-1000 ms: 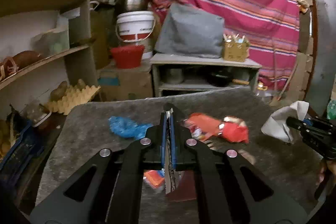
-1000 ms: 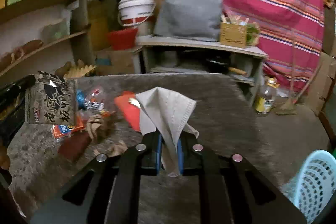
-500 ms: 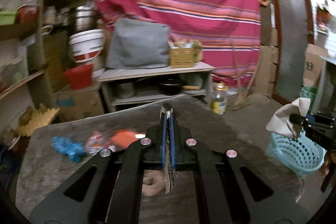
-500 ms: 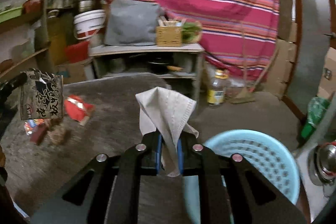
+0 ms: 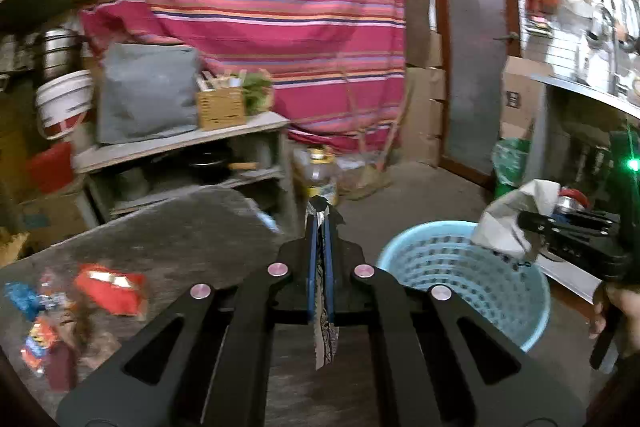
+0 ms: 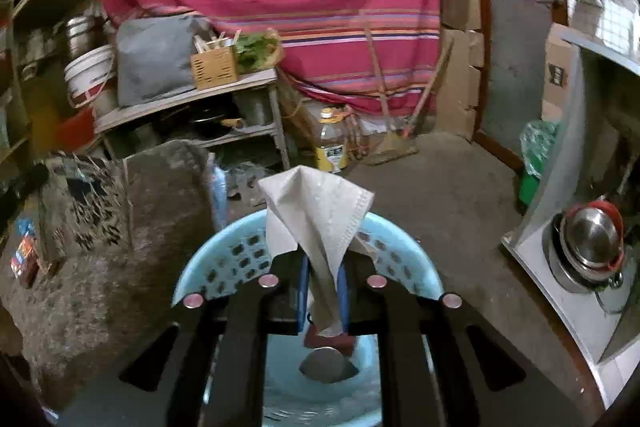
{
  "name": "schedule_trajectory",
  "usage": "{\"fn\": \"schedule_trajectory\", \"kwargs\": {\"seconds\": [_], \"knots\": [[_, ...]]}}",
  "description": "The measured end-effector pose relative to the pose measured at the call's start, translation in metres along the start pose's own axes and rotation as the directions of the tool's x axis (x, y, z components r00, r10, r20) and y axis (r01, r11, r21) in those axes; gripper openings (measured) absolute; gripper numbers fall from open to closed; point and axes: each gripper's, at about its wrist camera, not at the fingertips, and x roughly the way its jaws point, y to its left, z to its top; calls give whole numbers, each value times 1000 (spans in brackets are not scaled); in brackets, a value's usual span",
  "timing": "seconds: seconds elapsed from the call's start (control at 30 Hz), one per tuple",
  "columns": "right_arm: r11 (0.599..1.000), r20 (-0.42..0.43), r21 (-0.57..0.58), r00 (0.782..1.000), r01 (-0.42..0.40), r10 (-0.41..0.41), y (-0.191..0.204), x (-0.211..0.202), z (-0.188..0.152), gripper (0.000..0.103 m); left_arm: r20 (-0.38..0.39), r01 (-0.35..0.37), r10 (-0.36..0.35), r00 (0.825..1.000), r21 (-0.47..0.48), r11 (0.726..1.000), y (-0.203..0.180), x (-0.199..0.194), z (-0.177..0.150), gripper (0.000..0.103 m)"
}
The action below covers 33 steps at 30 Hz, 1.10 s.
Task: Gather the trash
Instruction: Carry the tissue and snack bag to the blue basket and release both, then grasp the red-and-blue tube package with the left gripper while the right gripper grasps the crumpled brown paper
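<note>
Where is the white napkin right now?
The napkin is pinched in the right gripper, held right over the blue basket that stands on the floor beside the table. The left view shows it at the far right, above the basket rim.

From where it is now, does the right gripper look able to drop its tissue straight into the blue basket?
Probably yes. The right gripper, shut on the white tissue, hangs over the open mouth of the blue basket, and nothing shows between them; the left gripper sits off to the side.

Both wrist views share the basket (image 5: 476,279)
</note>
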Motion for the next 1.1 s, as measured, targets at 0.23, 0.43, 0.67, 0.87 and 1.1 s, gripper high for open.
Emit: {"fn": "schedule_trajectory", "kwargs": {"seconds": [0.23, 0.43, 0.67, 0.87, 1.1], "knots": [[999, -37, 10, 999, 31, -31, -27, 10, -6, 12, -30, 84, -83, 996, 19, 996, -50, 29, -5, 2], [999, -64, 16, 997, 42, -41, -40, 16, -10, 12, -99, 127, -125, 987, 16, 992, -74, 63, -22, 10], [999, -85, 34, 996, 17, -14, -40, 22, -12, 13, -141, 55, -56, 988, -9, 998, -63, 82, -36, 66], [1000, -113, 6, 993, -14, 14, -13, 38, -18, 16, -120, -20, 19, 993, -11, 1000, -36, 62, -38, 85], [999, -162, -37, 987, 4, -10, 15, 51, -23, 72, -112, -116, 111, 988, -40, 992, 13, 31, -40, 94]]}}
